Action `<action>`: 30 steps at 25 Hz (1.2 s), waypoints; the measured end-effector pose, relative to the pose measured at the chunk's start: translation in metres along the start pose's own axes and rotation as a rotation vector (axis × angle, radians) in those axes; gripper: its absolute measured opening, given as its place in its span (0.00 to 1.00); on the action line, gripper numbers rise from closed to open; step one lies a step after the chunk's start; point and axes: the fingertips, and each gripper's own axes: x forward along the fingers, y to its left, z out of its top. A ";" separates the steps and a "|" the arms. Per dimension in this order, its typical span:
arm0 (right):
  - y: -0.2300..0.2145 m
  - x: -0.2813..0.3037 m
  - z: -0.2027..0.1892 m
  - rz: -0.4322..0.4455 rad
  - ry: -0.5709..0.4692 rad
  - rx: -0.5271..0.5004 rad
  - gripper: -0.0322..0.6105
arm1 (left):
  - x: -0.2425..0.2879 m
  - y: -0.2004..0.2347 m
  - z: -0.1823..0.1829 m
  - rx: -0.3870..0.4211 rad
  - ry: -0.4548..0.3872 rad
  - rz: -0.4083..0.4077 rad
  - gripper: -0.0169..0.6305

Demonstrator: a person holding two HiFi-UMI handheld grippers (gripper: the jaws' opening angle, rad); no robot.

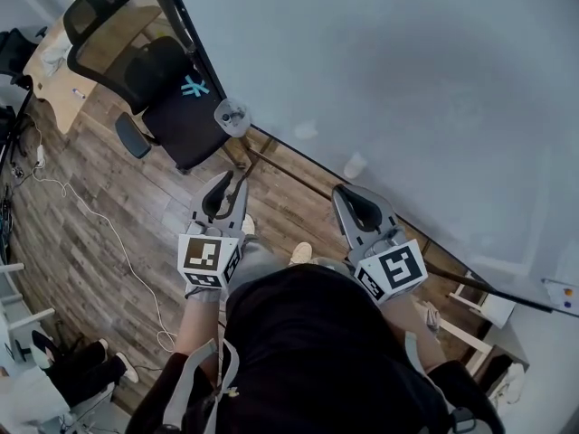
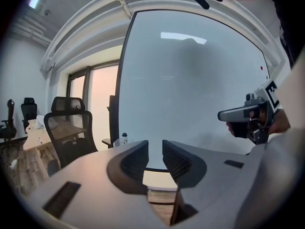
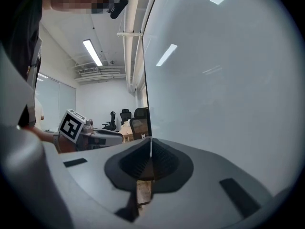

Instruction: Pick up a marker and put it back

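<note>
No marker shows clearly in any view. Small coloured items (image 1: 565, 294) lie on the whiteboard's ledge at the far right, too small to tell what they are. My left gripper (image 1: 230, 184) points at the whiteboard (image 1: 407, 80). In the left gripper view the left gripper (image 2: 155, 156) is open by a narrow gap, with nothing between its pads. My right gripper (image 1: 344, 193) is held beside it, nearer the board. Seen in its own view, the right gripper (image 3: 151, 154) is shut and holds nothing. Each gripper shows in the other's view: the right gripper (image 2: 238, 114), the left gripper (image 3: 102, 133).
A black mesh office chair (image 1: 149, 75) stands at the left on the wooden floor (image 1: 81, 215). A small clear bottle (image 1: 232, 116) sits at the board's left end, and a white object (image 1: 355, 165) further along its lower edge. A white cable (image 1: 118, 242) trails over the floor.
</note>
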 end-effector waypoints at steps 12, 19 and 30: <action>0.000 0.049 0.009 -0.134 0.036 0.014 0.08 | 0.043 0.065 -0.015 0.006 0.072 -0.050 0.18; 0.000 0.059 0.008 -0.218 0.048 0.037 0.08 | 0.073 0.083 -0.029 -0.009 0.131 -0.105 0.18; -0.004 0.054 0.005 -0.319 0.061 0.054 0.08 | 0.104 0.098 -0.048 -0.011 0.211 -0.120 0.18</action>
